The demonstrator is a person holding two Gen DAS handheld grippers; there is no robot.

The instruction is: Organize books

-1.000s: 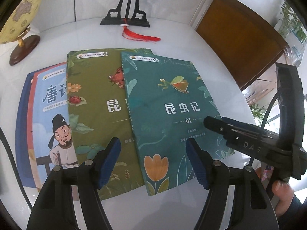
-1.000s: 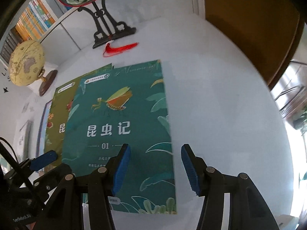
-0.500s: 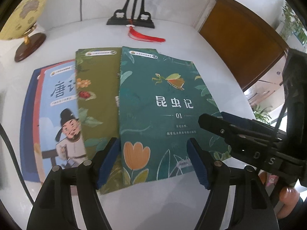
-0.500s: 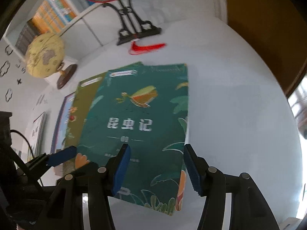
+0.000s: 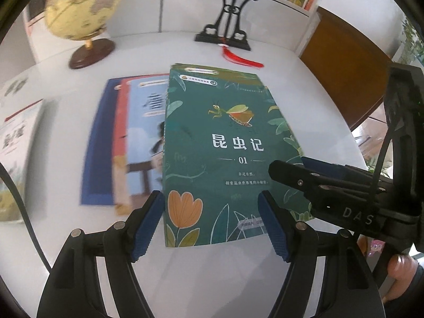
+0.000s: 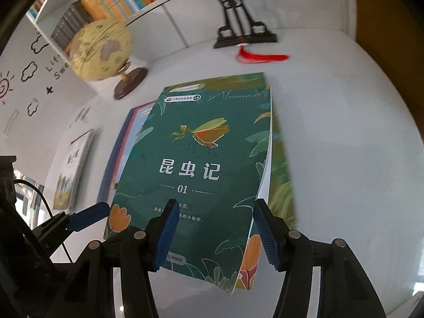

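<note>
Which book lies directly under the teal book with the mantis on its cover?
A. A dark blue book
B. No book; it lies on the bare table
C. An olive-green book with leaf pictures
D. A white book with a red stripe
C: in the right wrist view the olive-green book shows beyond the top and right edges of the teal book, so it lies beneath it.
</note>
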